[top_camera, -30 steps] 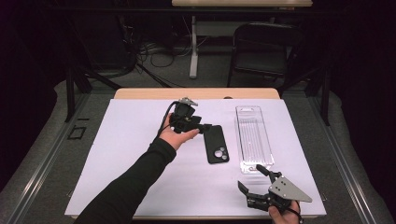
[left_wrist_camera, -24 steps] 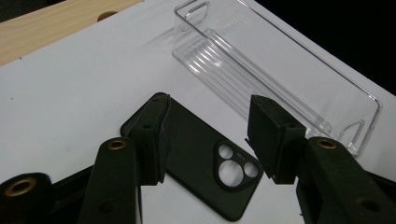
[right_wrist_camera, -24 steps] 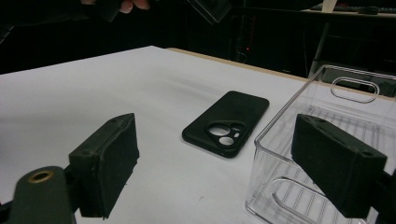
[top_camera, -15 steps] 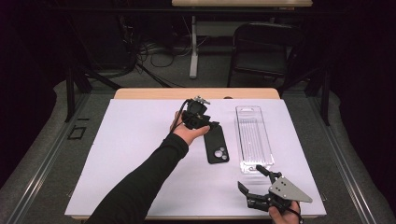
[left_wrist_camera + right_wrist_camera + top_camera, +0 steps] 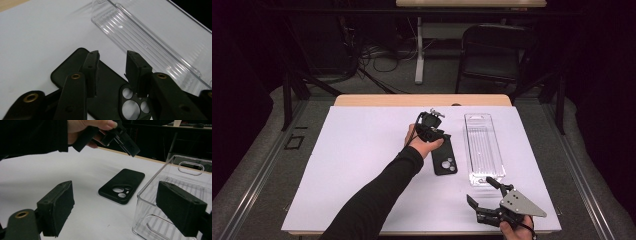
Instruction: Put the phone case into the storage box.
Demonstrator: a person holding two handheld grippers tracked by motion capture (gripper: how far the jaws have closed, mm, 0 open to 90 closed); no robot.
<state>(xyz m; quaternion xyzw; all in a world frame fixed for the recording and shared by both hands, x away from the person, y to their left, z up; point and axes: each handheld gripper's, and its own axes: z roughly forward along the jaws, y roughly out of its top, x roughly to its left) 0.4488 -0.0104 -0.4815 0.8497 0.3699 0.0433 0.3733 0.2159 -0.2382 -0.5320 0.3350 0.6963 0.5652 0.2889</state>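
A black phone case (image 5: 445,160) lies camera-holes up on the white table cover (image 5: 352,165), left of a clear plastic tray (image 5: 483,147). My left gripper (image 5: 435,134) hovers over the case's far end. Its jaws have just been closing, but in the left gripper view a gap remains at the left gripper (image 5: 112,62). Nothing is pinched there, and the case (image 5: 107,85) lies below the tips. The right gripper (image 5: 479,191) rests near the front edge, jaws wide open and empty. In the right gripper view its pads (image 5: 57,207) frame the case (image 5: 122,185) and the tray (image 5: 175,180).
Beyond the white cover, a strip of wooden tabletop (image 5: 422,100) shows at the far edge. A dark chair (image 5: 492,55) and cables stand on the floor behind the table. The clear tray (image 5: 155,42) lies just past the left gripper's tips.
The left hand has moved right and down, from left of the phone case to over its far end. The right gripper has stayed put.
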